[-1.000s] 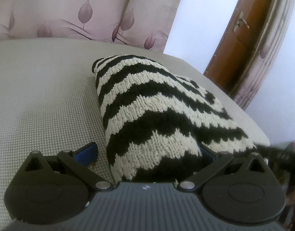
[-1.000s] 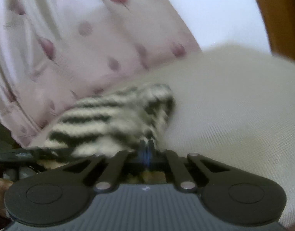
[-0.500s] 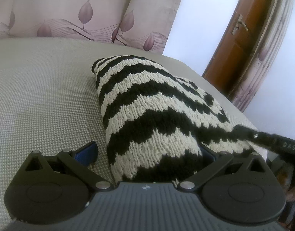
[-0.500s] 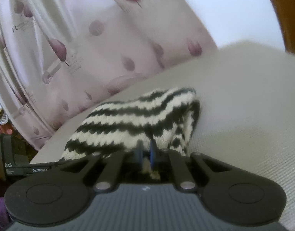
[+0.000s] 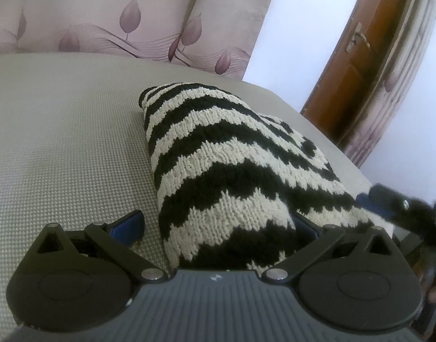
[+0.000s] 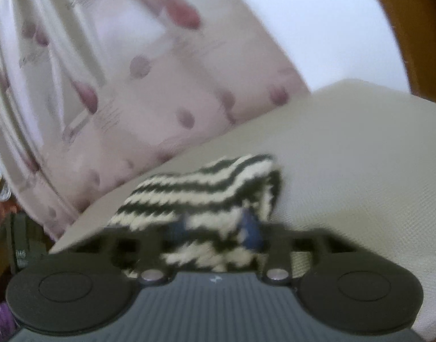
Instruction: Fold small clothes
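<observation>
Knitted garment [image 5: 232, 176]: a small piece in chunky yarn, with alternating black and cream zigzag stripes, lying folded into a thick bundle on a grey-beige woven surface [image 5: 61, 142]. Whether that surface is a table or a padded seat cannot be told from these views. The far end of the bundle is a rounded fold; the near end runs under the body of the left gripper [image 5: 215, 225] and is cut off there.

Left gripper: jaws spread wide. The garment fills most of the gap between them. The left blue pad [image 5: 129, 223] stands clear of the knit on bare surface; the right pad is almost wholly covered by the fabric, so contact on that side cannot be confirmed.

Right gripper [image 6: 215, 230]: jaws have just been opening and now stand apart, with the corner of the garment [image 6: 206, 196] between them. The right wrist view is motion-blurred; the blue pads appear to be off the knit, but this reading is tentative. In the left wrist view, one blurred dark finger of the right gripper enters from the right edge beside the near end of the bundle.

Background: a pale pink curtain [image 5: 126, 25] with a leaf print hangs behind the surface, and a brown wooden door [image 5: 357, 57] with a metal handle stands to the right. Small printed text on the curtain is too small to read. Objects at the lower left of the right wrist view are cropped and blurred and cannot be identified.
</observation>
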`<action>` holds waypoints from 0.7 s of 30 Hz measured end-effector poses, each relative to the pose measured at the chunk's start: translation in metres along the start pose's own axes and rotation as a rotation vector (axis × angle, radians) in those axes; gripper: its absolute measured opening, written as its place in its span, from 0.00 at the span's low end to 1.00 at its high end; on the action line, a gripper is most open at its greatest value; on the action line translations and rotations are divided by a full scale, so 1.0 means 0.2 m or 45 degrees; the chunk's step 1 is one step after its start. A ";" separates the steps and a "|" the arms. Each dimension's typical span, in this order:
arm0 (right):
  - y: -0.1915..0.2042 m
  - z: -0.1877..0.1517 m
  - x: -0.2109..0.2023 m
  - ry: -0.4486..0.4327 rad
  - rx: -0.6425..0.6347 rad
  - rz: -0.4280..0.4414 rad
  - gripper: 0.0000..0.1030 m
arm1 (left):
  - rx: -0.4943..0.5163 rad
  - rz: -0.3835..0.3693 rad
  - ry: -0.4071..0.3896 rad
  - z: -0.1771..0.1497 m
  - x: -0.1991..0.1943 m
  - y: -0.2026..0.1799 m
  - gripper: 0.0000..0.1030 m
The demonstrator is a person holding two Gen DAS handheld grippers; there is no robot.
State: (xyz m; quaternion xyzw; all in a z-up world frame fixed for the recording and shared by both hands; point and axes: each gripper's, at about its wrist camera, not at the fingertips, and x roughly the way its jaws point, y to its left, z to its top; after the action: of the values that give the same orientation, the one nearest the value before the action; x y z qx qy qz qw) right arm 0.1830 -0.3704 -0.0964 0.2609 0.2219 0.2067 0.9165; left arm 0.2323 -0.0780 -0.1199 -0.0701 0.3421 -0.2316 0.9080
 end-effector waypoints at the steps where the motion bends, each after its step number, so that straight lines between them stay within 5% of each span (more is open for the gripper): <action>1: 0.02 -0.02 0.01 0.009 -0.018 0.005 0.71 | -0.004 0.002 0.003 0.00 0.00 0.00 1.00; 2: 0.05 -0.04 0.03 0.033 -0.056 -0.011 0.67 | -0.007 0.005 0.007 0.00 -0.01 0.00 1.00; 4: 0.07 -0.11 0.10 0.139 -0.139 -0.124 0.38 | -0.010 0.006 0.018 0.00 -0.02 -0.01 1.00; 15: 0.04 -0.14 0.09 0.116 -0.078 -0.088 0.39 | 0.204 0.152 0.022 0.05 -0.04 -0.16 1.00; 21: 0.04 -0.15 0.08 0.104 -0.080 -0.101 0.41 | 0.220 0.164 0.049 0.08 -0.03 -0.17 1.00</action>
State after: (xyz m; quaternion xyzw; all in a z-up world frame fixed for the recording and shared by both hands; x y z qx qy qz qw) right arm 0.1797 -0.3446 -0.1197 0.2142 0.2628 0.1875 0.9219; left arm 0.2251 -0.1050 -0.0949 0.0349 0.3422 -0.2028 0.9168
